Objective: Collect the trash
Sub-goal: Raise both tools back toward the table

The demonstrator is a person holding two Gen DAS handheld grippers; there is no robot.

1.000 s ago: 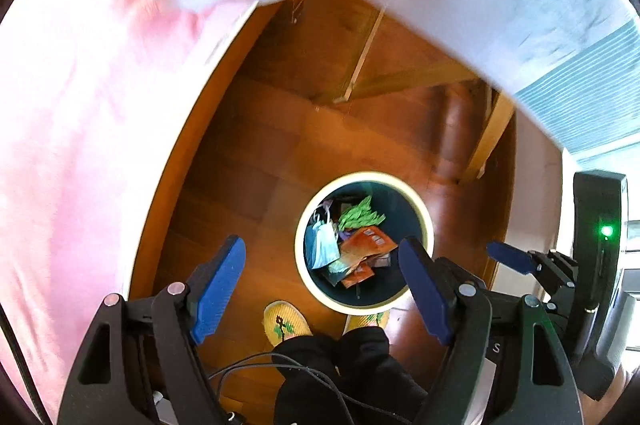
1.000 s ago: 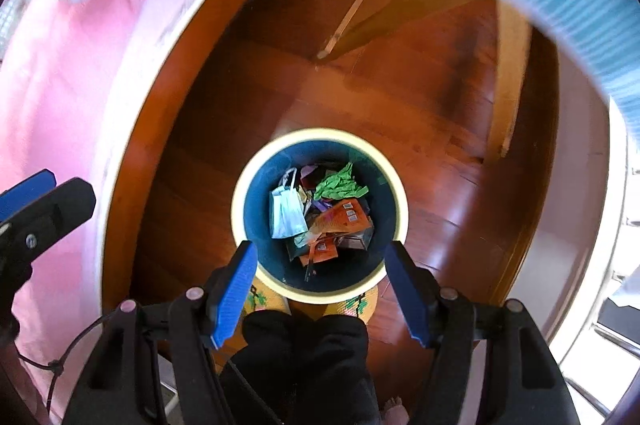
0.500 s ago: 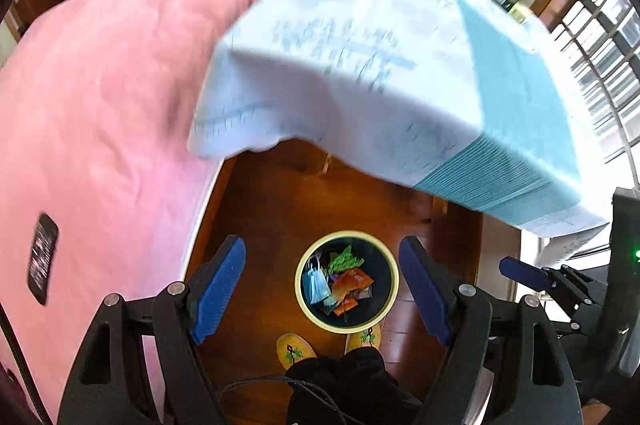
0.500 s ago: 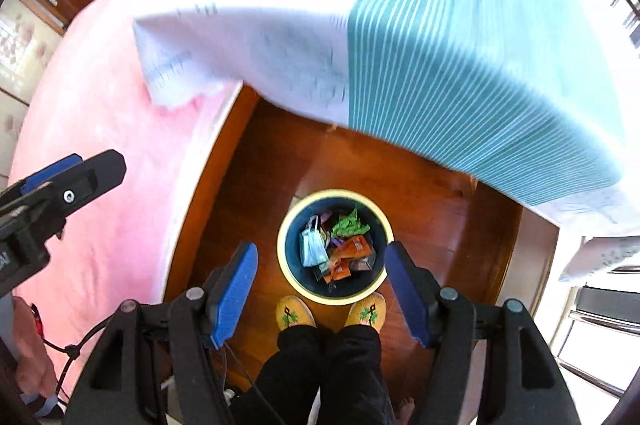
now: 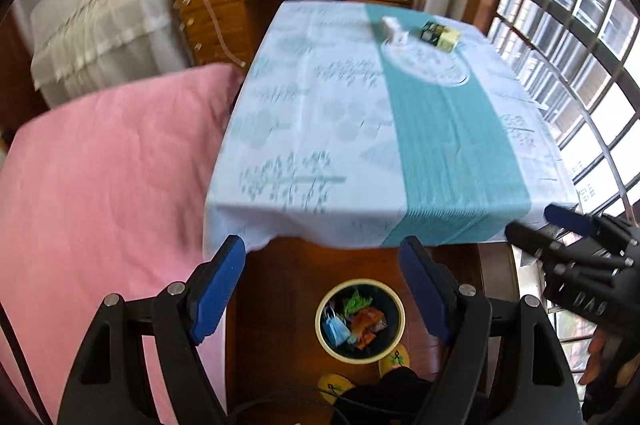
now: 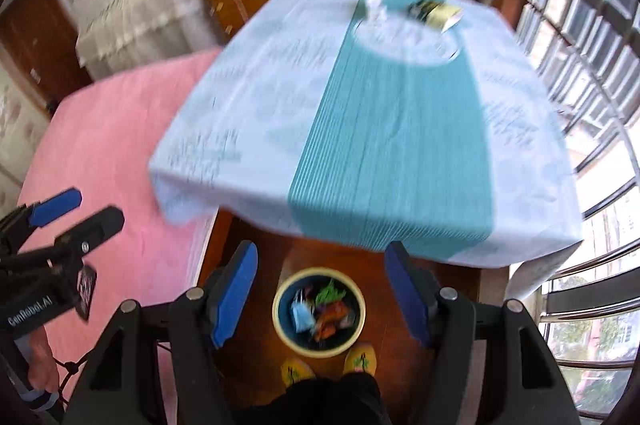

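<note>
The left gripper (image 5: 322, 291) reads "GenRobot.AI" on its body in the right wrist view; its jaws are spread wide, holding nothing. The right gripper (image 6: 320, 291) is likewise released and empty. The trash bin (image 6: 280, 321) (holding a blue mask and wrappers) stands on the floor below the table's (image 6: 240, 113) near edge. Small cartons (image 5: 440, 35) sit near the table's far edge.

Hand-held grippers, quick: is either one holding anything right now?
Left hand-held gripper: open, holding nothing.
Right hand-held gripper: open, holding nothing.
</note>
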